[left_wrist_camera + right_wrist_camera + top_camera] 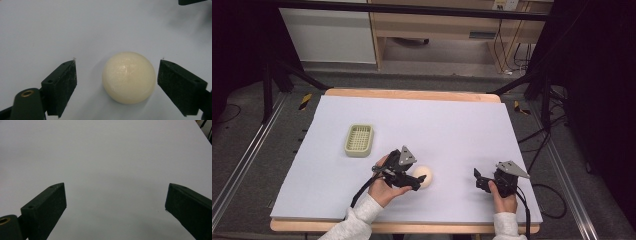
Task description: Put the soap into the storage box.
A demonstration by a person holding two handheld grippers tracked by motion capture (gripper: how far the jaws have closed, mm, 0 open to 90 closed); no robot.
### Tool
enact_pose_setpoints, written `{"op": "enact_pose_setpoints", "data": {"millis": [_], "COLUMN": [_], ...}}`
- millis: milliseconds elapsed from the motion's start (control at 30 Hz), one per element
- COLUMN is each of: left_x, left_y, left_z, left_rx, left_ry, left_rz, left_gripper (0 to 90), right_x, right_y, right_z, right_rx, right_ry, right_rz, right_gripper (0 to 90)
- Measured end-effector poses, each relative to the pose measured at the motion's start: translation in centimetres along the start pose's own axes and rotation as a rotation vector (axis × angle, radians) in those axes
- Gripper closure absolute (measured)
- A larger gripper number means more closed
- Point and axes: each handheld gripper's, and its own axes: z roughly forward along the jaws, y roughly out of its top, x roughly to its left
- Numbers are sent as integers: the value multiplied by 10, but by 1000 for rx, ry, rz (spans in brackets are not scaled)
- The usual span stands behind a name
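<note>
A cream, rounded soap-like ball (424, 175) lies on the pale table mat near its front middle. My left gripper (417, 179) is open around it; in the left gripper view the ball (129, 77) sits between the two black jaws, closer to the right one, with gaps on both sides. A pale green slotted dish (359, 140) rests on the mat to the far left of the ball. My right gripper (480, 181) is open over bare mat at the front right, nothing between its jaws (116, 202).
The mat (452, 130) covers a wooden table (412, 94). Black frame bars and cables stand around the table edges. A wooden cabinet (437, 25) stands on the floor beyond the far edge.
</note>
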Motion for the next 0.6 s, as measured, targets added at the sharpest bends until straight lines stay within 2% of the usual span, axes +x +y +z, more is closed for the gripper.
{"op": "enact_pose_setpoints", "data": {"millis": [600], "left_x": [-5], "left_y": [-1], "left_z": [14], "left_rx": [36], "left_ry": [-3], "left_rz": [2], "left_gripper": [150], "right_x": [0], "right_y": [0], "right_z": [1], "right_rx": [3], "right_ry": [4], "right_rz": [-1], "right_gripper": [39]}}
